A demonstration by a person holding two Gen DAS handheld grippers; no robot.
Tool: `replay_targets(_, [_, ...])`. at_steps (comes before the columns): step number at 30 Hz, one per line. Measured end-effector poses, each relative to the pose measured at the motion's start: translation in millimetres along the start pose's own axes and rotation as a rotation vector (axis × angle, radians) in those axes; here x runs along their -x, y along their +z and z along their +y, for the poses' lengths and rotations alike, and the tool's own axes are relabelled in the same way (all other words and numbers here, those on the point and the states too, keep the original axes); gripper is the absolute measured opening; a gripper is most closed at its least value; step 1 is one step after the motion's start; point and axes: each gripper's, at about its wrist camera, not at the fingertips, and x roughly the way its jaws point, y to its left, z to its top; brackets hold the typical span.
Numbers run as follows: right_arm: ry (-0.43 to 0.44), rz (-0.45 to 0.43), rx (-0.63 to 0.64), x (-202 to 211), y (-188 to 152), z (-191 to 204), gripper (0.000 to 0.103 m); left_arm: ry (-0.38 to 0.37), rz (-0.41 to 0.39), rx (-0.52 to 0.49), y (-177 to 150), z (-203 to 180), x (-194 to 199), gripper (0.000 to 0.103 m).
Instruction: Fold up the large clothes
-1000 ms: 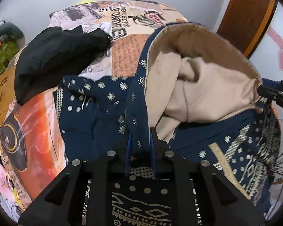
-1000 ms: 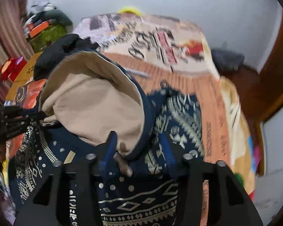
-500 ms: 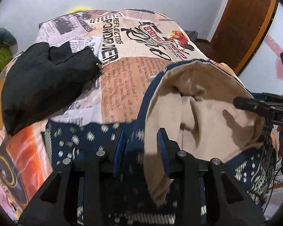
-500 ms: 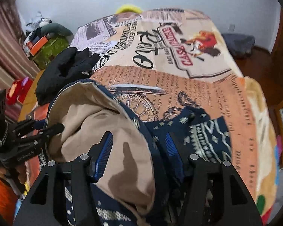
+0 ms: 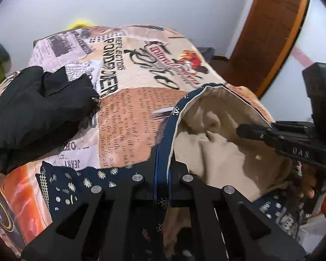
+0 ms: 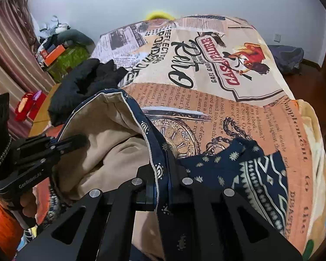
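Note:
A large navy patterned garment with beige lining (image 5: 217, 143) lies on the bed; it also shows in the right wrist view (image 6: 110, 143). My left gripper (image 5: 162, 174) is shut on its navy edge. My right gripper (image 6: 160, 178) is shut on the same edge further along. Between them the edge is lifted and arches open, showing the beige inside. Patterned navy parts (image 6: 245, 174) still rest on the bed. Each gripper shows in the other's view: the right one (image 5: 271, 137) and the left one (image 6: 50, 150).
The bed has a newspaper-print cover (image 5: 128, 117) (image 6: 239, 113). A black garment (image 5: 39, 113) (image 6: 87, 84) lies on its left side. Clutter and a curtain (image 6: 10, 65) stand at the left, a wooden door (image 5: 269, 32) at the right.
Both grippers have closed on the garment's navy edge after standing open half a second ago. They have lifted it, and the views have tilted up toward the far wall.

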Motion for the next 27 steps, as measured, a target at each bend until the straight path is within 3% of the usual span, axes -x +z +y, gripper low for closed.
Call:
replay_targets(9, [0.004,-0.048,0.093,71.6,-29.8,24.1,0.005,-0.061,-0.017,-0.019,-24.3,-15.4,64.0,0.005])
replay_targets(14, [-0.018,-0.043,0.13,91.4,-58.8,31.3,0.006,-0.031,-0.008,-0.033,-54.0,-26.2,83.8,0.005])
replay_targets(27, [-0.018,0.06,0.202,107.3,-117.4,41.1,0.011,0.084,0.14,-0.135,-136.4,-51.8,94.4,0.009])
